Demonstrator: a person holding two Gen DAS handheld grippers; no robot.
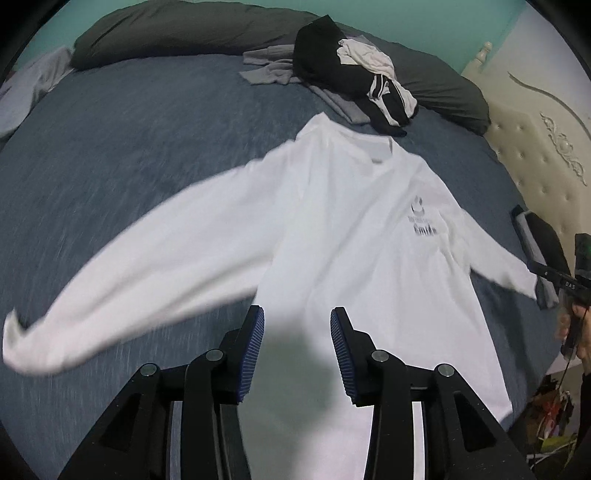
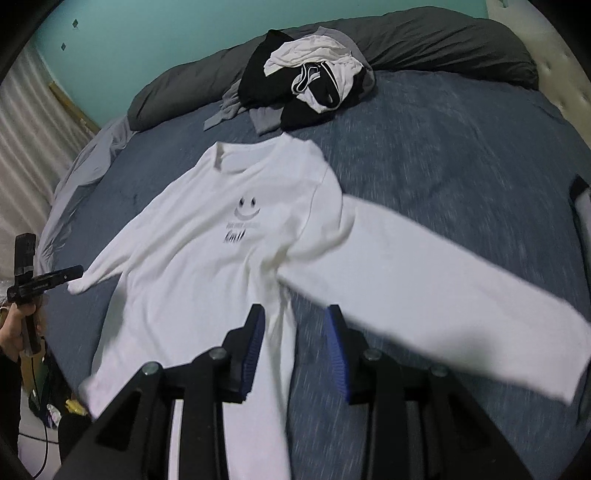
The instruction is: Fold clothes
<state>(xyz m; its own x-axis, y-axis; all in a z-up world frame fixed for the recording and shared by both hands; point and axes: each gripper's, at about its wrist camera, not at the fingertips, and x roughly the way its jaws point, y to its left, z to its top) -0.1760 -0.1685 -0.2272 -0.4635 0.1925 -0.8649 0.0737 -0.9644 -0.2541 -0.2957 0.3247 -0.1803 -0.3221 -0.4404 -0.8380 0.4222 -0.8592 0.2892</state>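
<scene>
A white long-sleeved shirt (image 1: 332,229) with a small smiley print lies face up on the blue bedspread (image 1: 129,147), sleeves spread out to both sides. It also shows in the right wrist view (image 2: 207,258). My left gripper (image 1: 297,321) is open and empty, hovering over the shirt's lower body. My right gripper (image 2: 295,317) is open and empty, above the shirt's side edge below the armpit. The right gripper also shows in the left wrist view (image 1: 554,277), near a sleeve cuff. The left gripper shows in the right wrist view (image 2: 55,278), by the other cuff.
A heap of black, white and grey clothes (image 1: 351,81) lies at the far side of the bed, in front of a dark grey bolster (image 1: 177,33). A padded cream headboard (image 1: 535,147) stands to the right. A dark item (image 1: 535,236) lies at the bed's edge.
</scene>
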